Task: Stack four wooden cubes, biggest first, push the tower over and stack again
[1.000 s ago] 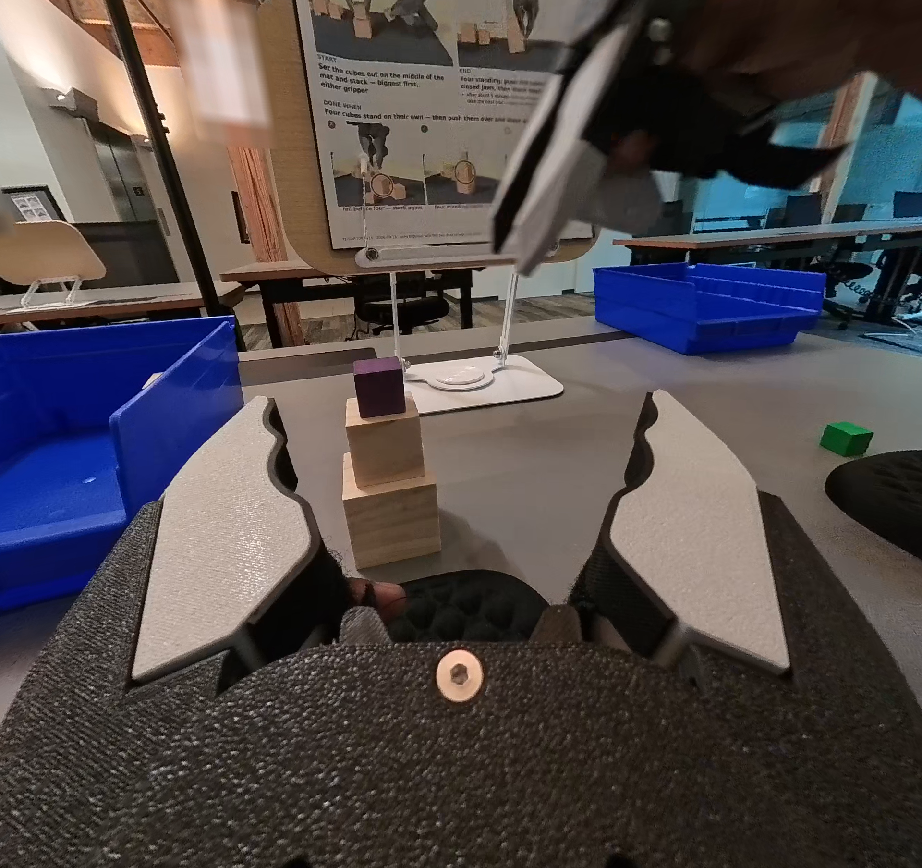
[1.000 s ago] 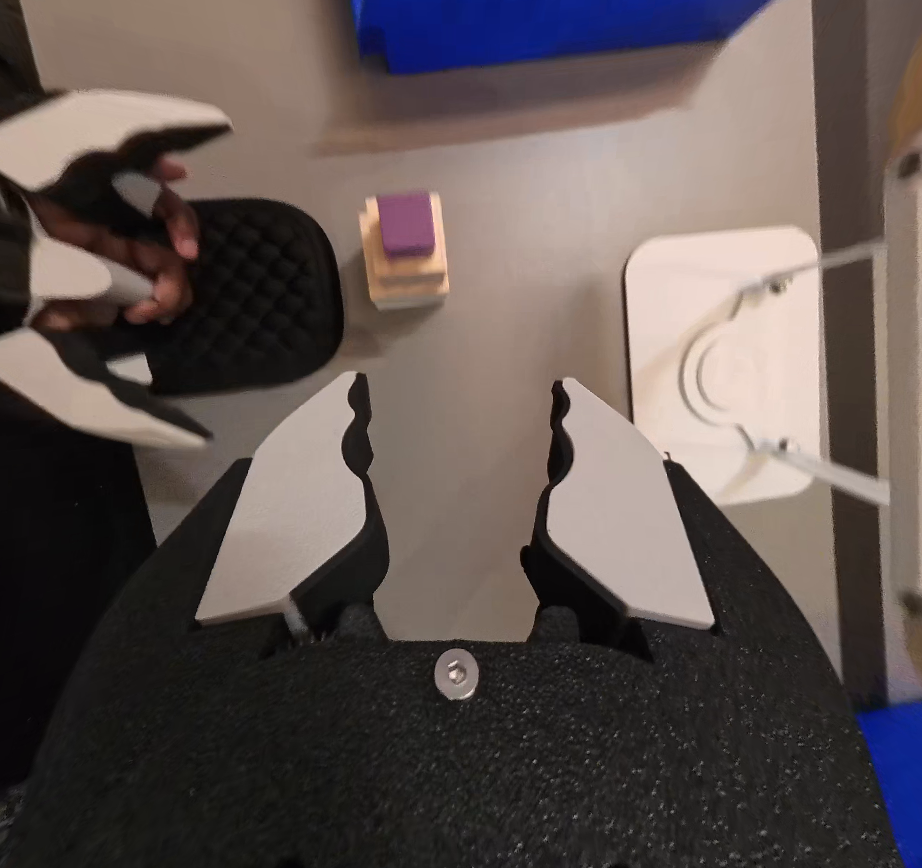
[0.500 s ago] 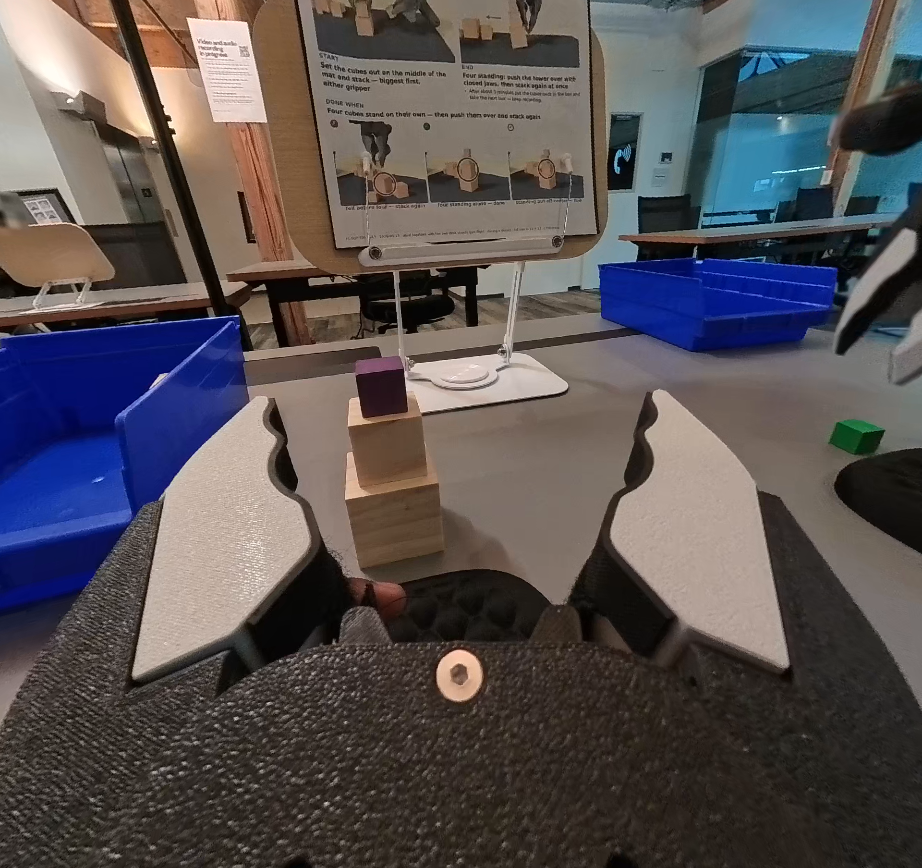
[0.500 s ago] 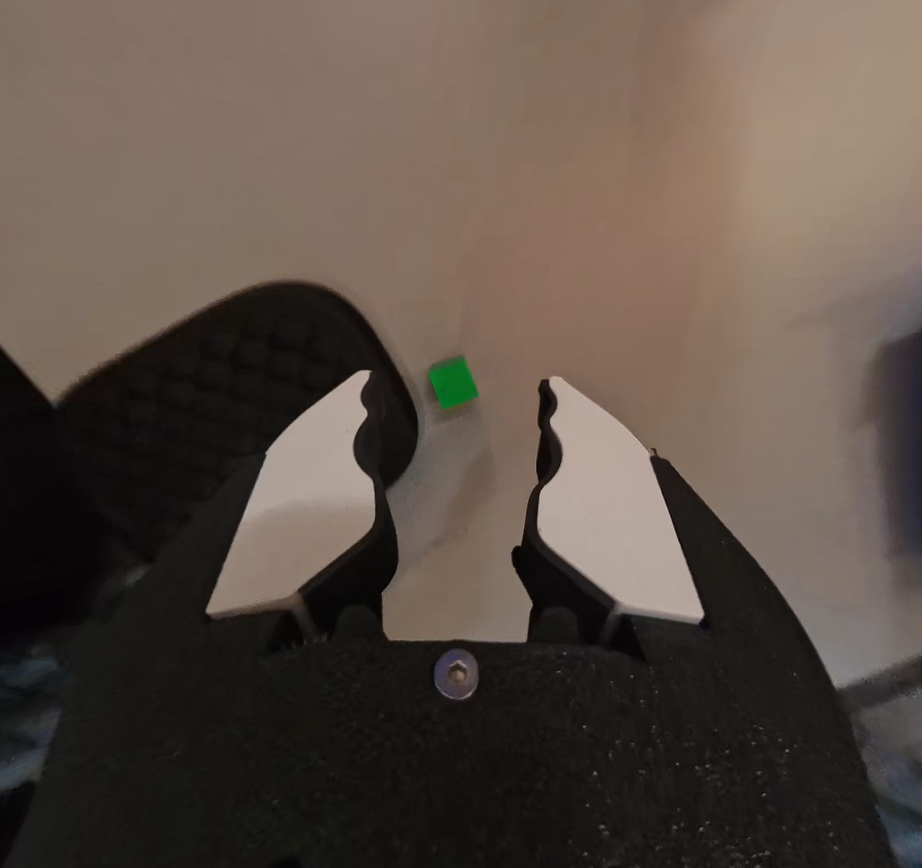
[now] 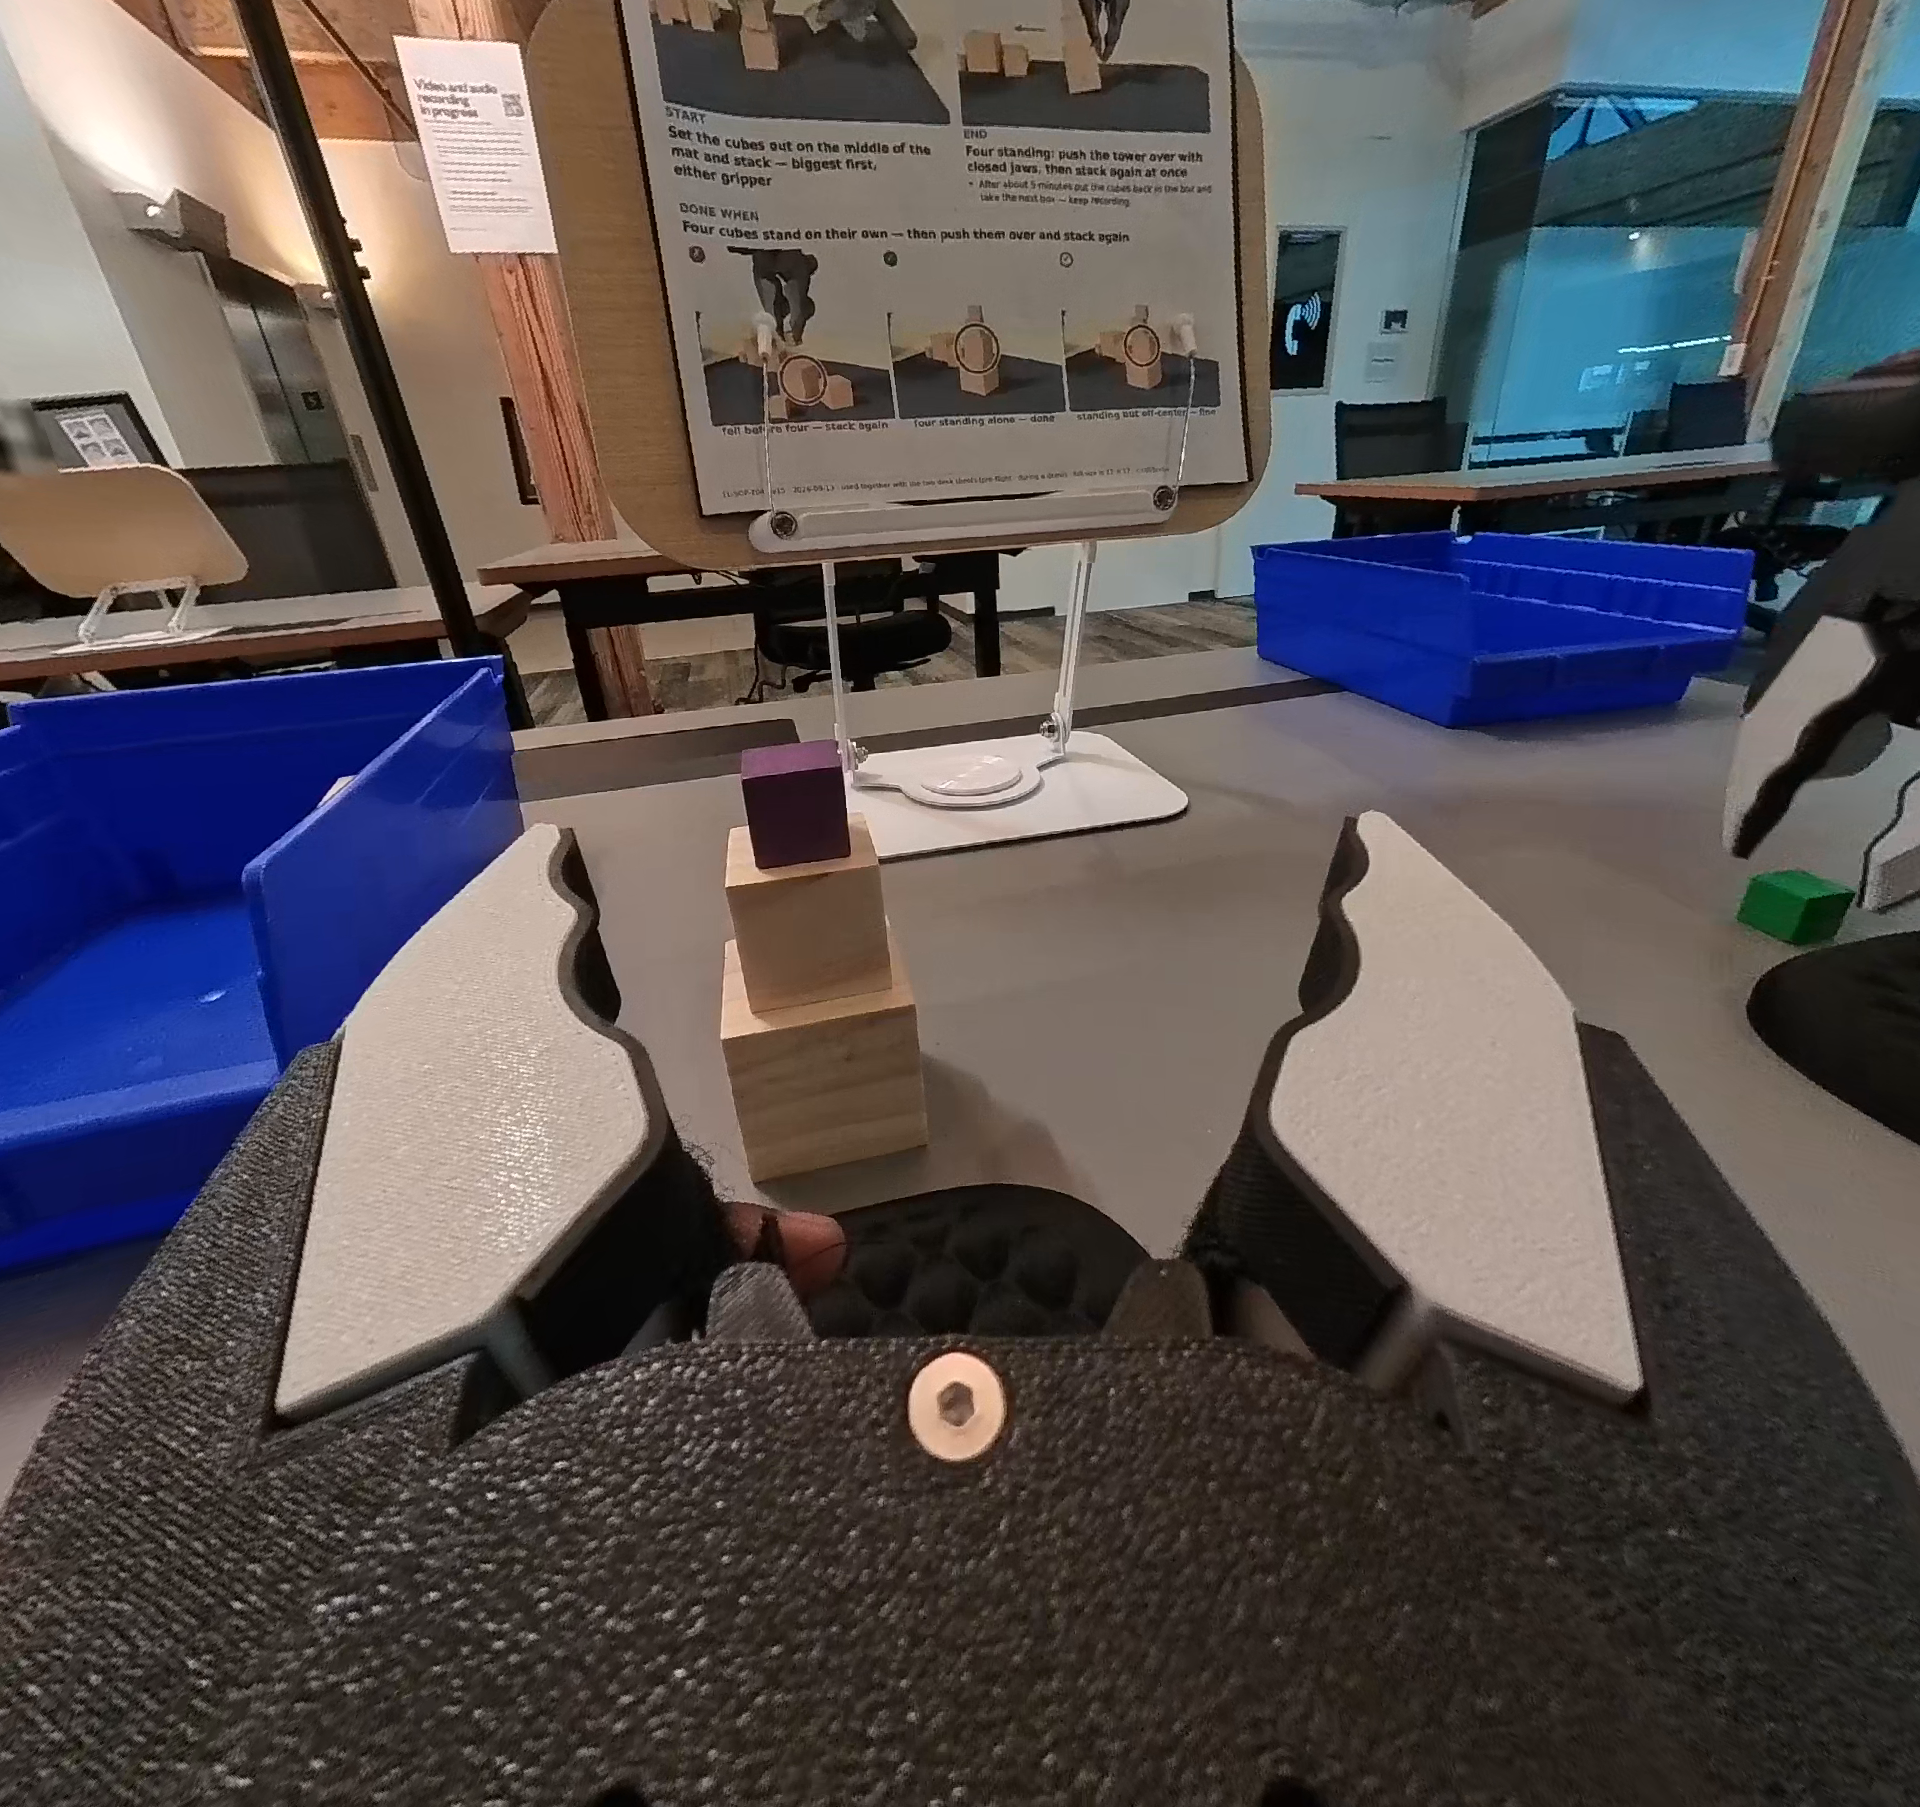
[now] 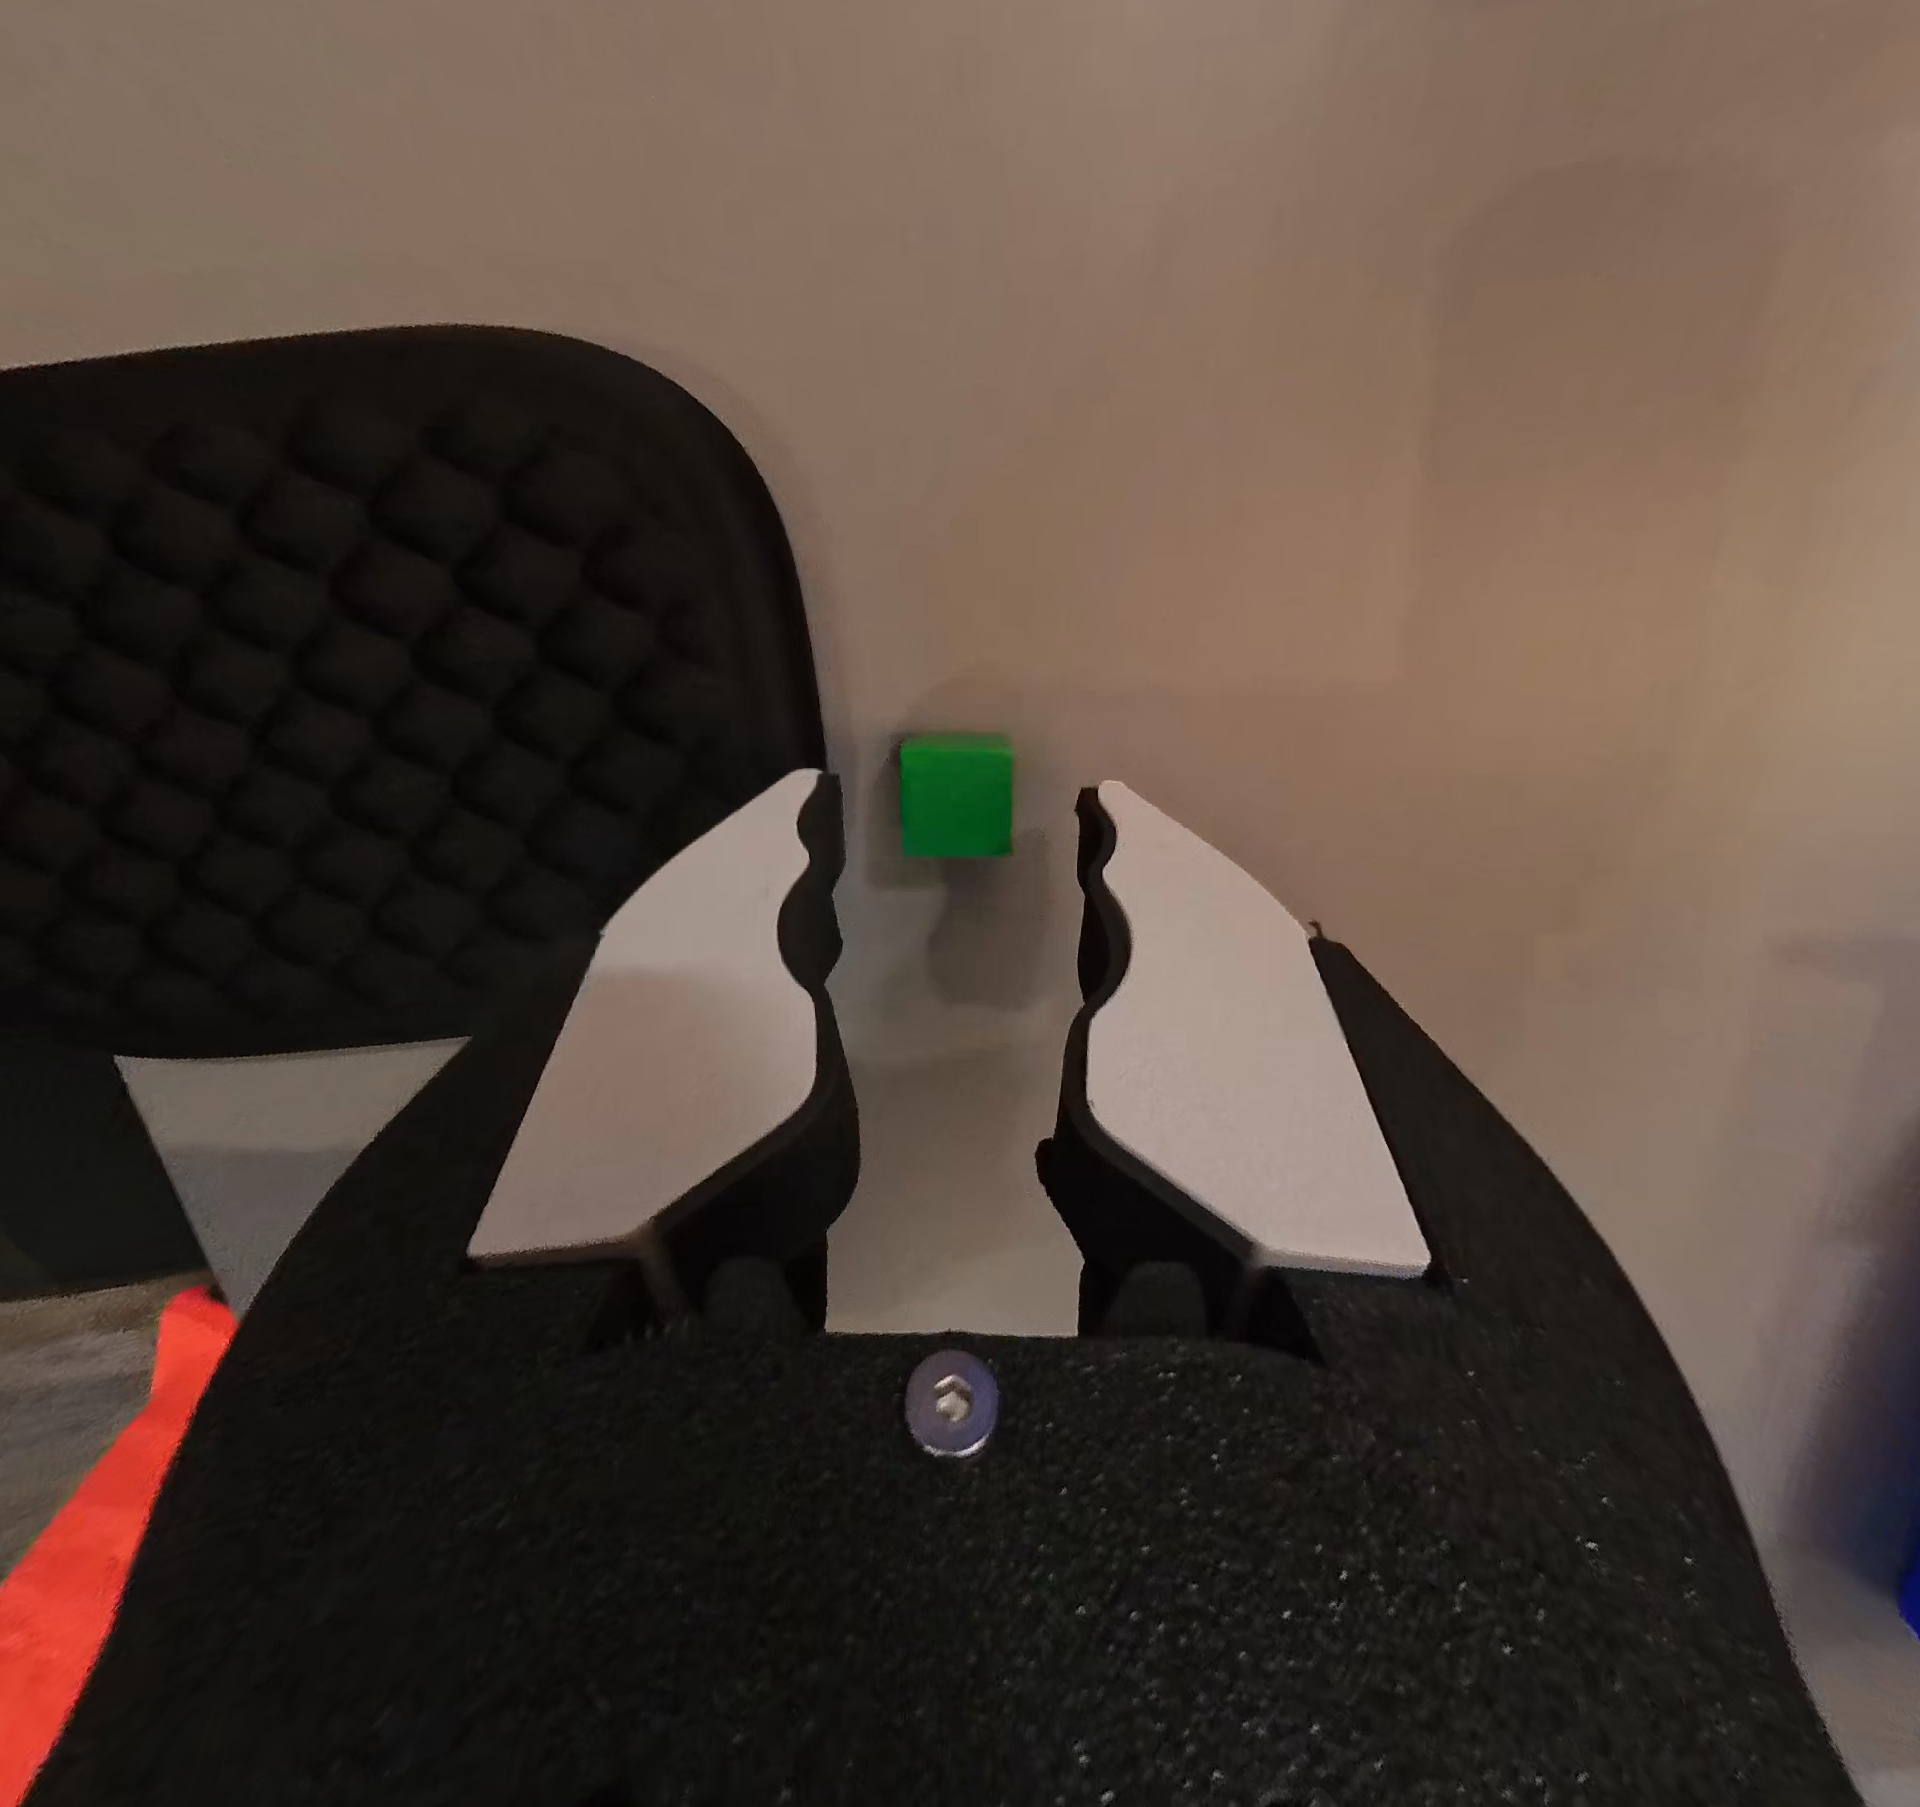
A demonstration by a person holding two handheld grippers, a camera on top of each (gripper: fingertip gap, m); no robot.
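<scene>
In the right wrist view my right gripper (image 6: pixel 956 801) is open and points down over a small green cube (image 6: pixel 956 796) on the grey table. The cube lies between the fingertips (image 6: pixel 805 801), with a gap on each side. The same cube (image 5: pixel 1792 905) and the right gripper (image 5: pixel 1808 801) above it show at the right edge of the left wrist view. My left gripper (image 5: pixel 961 843) is wide open and empty, low over the table. Ahead of it stands a stack: a purple cube (image 5: pixel 795 803) on a smaller wooden cube (image 5: pixel 805 916) on a bigger wooden cube (image 5: pixel 823 1082).
A black quilted pad (image 6: pixel 343 697) lies left of the green cube; another black pad (image 5: pixel 966 1248) lies under my left gripper. A blue bin (image 5: pixel 166 957) stands at the left, another (image 5: pixel 1496 625) at the back right. An instruction board on a white stand (image 5: pixel 997 801) is behind the stack.
My right gripper swung from above the stack to the right, came down over the green cube and narrowed its jaws. My left gripper and the stack stayed still.
</scene>
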